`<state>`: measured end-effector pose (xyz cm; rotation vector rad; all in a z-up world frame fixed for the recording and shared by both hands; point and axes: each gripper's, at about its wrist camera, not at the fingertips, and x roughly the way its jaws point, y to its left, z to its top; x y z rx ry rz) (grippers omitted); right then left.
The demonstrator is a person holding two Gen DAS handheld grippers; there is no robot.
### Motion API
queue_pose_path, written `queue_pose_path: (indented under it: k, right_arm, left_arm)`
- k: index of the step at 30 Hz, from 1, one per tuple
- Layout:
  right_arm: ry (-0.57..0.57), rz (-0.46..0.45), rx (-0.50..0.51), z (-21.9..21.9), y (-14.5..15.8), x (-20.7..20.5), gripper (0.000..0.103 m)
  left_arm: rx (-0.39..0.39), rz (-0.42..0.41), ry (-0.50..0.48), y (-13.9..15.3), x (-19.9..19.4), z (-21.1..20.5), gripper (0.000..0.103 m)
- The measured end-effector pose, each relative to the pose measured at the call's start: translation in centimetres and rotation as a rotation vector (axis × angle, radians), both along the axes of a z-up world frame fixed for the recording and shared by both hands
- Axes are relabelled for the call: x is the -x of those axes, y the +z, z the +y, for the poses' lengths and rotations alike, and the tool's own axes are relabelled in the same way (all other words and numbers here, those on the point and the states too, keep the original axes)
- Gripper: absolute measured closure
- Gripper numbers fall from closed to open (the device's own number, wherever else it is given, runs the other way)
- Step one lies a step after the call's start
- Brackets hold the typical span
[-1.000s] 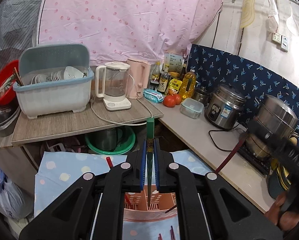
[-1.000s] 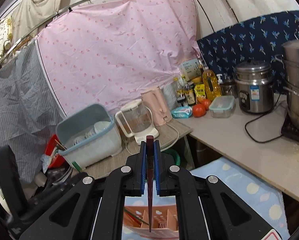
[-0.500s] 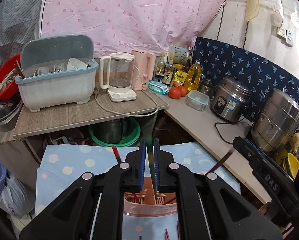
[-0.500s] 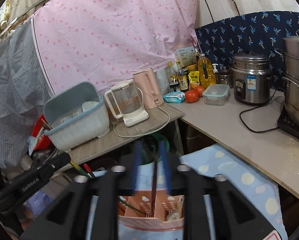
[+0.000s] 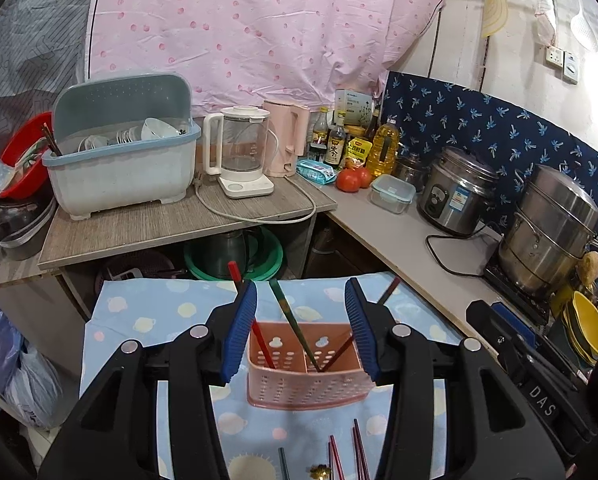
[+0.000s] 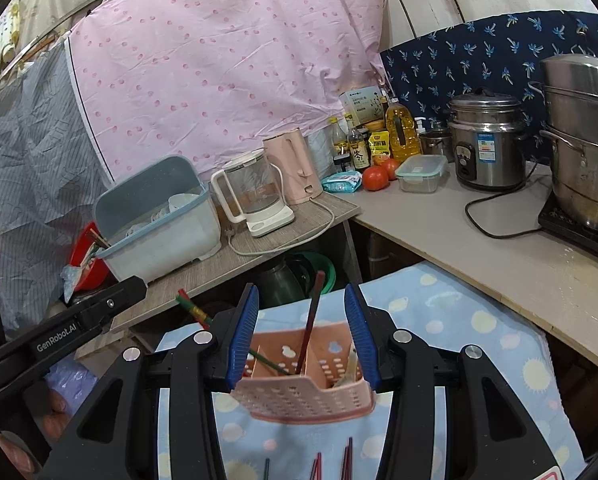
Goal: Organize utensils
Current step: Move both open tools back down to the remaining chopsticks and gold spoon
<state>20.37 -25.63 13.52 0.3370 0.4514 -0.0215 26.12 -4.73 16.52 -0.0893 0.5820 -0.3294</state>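
Note:
A pink perforated utensil caddy stands on a blue dotted cloth; it also shows in the right wrist view. A green chopstick, a red chopstick and a dark red chopstick lean in its compartments. My left gripper is open and empty above the caddy. My right gripper is open and empty above it too, with a dark red chopstick standing between its fingers. More chopsticks lie on the cloth near me.
A dish rack, a glass kettle and a pink kettle stand on a wooden shelf. A counter at right holds tomatoes, a rice cooker and a steel pot. A green basin sits under the shelf.
Both grippers opened and let go of their chopsticks, which now stand in the caddy. Both grippers tilted down toward the caddy.

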Motion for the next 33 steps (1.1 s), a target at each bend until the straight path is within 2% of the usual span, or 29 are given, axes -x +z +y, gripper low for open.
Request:
queue_pose_path:
  k: [3, 6, 10, 17, 25, 28, 33]
  right_arm:
    - [0.006, 0.01, -0.003, 0.1, -0.5, 1.7, 0.058]
    - [0.009, 0.03, 0.0, 0.2, -1.4, 3.8, 0.058]
    - [0.017, 0.081, 0.0, 0.4, -3.6, 6.7, 0.058]
    - [0.035, 0.203, -0.003, 1.1, -8.7, 11.8, 0.058]
    - [0.051, 0.332, 0.087, 3.0, -14.8, 16.8, 0.058]
    - [0.062, 0.374, 0.084, 3.5, -16.5, 17.7, 0.058]
    - [0.079, 0.421, 0.071, 4.4, -18.9, 18.9, 0.058]
  left_arm:
    - [-0.003, 0.004, -0.007, -0.2, 1.5, 0.2, 0.059]
    - [-0.008, 0.016, -0.015, -0.8, 3.2, 0.5, 0.053]
    - [-0.02, 0.047, -0.028, -2.5, 5.9, 1.1, 0.053]
    - [-0.052, 0.16, -0.045, -7.7, 10.7, 1.9, 0.053]
    - [-0.122, 0.268, -0.063, -14.1, 15.8, 2.7, 0.053]
    - [-0.154, 0.316, -0.055, -16.6, 17.3, 3.0, 0.053]
    - [-0.147, 0.381, -0.034, -19.3, 18.8, 3.5, 0.053]
